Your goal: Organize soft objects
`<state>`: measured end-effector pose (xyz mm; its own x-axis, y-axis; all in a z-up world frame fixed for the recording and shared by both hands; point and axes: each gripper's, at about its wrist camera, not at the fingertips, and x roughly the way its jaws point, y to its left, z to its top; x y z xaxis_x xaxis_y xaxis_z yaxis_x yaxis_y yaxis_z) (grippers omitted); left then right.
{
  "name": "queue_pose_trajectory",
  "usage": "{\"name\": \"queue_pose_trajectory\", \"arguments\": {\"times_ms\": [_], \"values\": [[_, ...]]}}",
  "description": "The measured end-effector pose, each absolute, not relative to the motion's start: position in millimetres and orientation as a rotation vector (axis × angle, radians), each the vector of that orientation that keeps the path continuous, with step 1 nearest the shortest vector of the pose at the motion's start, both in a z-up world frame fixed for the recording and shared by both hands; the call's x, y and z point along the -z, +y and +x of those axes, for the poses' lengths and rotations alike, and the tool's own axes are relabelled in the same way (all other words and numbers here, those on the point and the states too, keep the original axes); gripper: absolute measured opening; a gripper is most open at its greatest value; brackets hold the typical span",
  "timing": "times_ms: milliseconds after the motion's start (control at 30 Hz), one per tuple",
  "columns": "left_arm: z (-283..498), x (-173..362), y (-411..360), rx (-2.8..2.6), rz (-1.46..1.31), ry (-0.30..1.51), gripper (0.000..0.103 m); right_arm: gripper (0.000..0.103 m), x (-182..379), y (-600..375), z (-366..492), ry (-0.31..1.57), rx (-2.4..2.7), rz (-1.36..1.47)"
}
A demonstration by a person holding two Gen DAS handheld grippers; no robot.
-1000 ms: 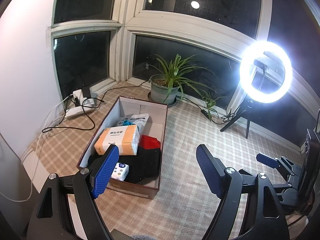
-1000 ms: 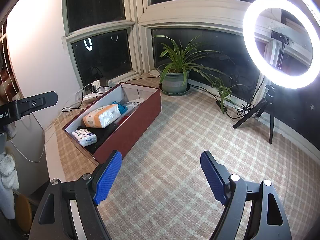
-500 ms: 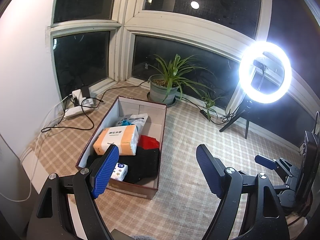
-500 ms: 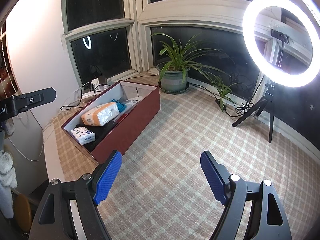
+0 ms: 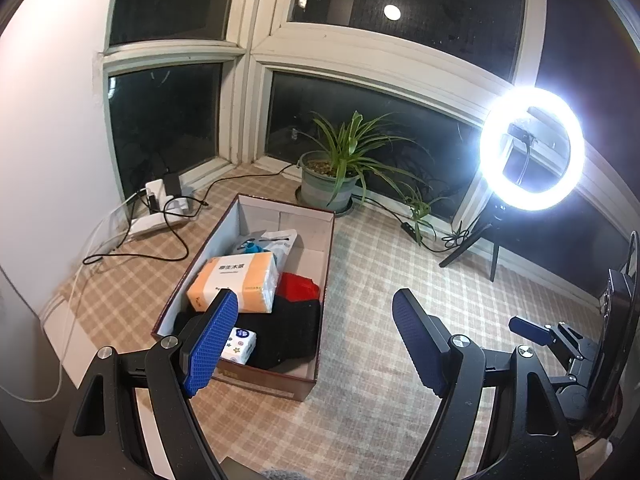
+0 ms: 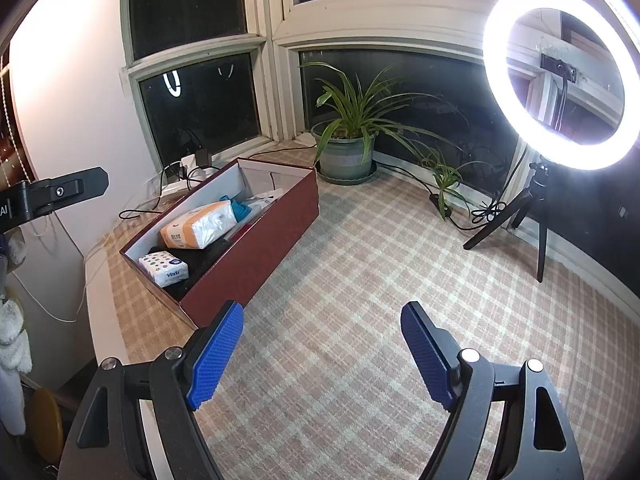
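Observation:
A dark red cardboard box (image 5: pixel 326 272) (image 6: pixel 256 256) sits on the checked cloth. It holds an orange tissue pack (image 5: pixel 236 282) (image 6: pixel 198 230), a small white spotted tissue pack (image 5: pixel 239 344) (image 6: pixel 165 268), black cloth (image 5: pixel 292 328), a red item (image 5: pixel 298 286) and a white bag with something blue (image 5: pixel 268 242). My left gripper (image 5: pixel 314 340) is open and empty, above the near right of the box. My right gripper (image 6: pixel 322 354) is open and empty over bare cloth, right of the box.
A potted plant (image 5: pixel 332 180) (image 6: pixel 348 152) stands behind the box by the window. A lit ring light on a tripod (image 5: pixel 530 154) (image 6: pixel 560 80) stands at the right. A power strip with cables (image 5: pixel 160 208) lies at the left. The other gripper (image 5: pixel 560 340) shows at right.
Both grippers have drawn back and up a little from the box; the box looks slightly smaller and farther. Both stay open and empty.

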<state>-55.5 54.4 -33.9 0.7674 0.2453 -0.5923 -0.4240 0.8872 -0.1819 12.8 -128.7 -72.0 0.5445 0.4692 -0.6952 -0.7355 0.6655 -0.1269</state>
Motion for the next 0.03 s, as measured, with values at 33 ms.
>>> {"name": "queue_pose_trajectory", "arguments": {"times_ms": [33], "values": [[-54.9, 34.1, 54.7, -0.368, -0.317, 0.596, 0.08, 0.078, 72.0, -128.8, 12.9, 0.676, -0.742, -0.435]]}}
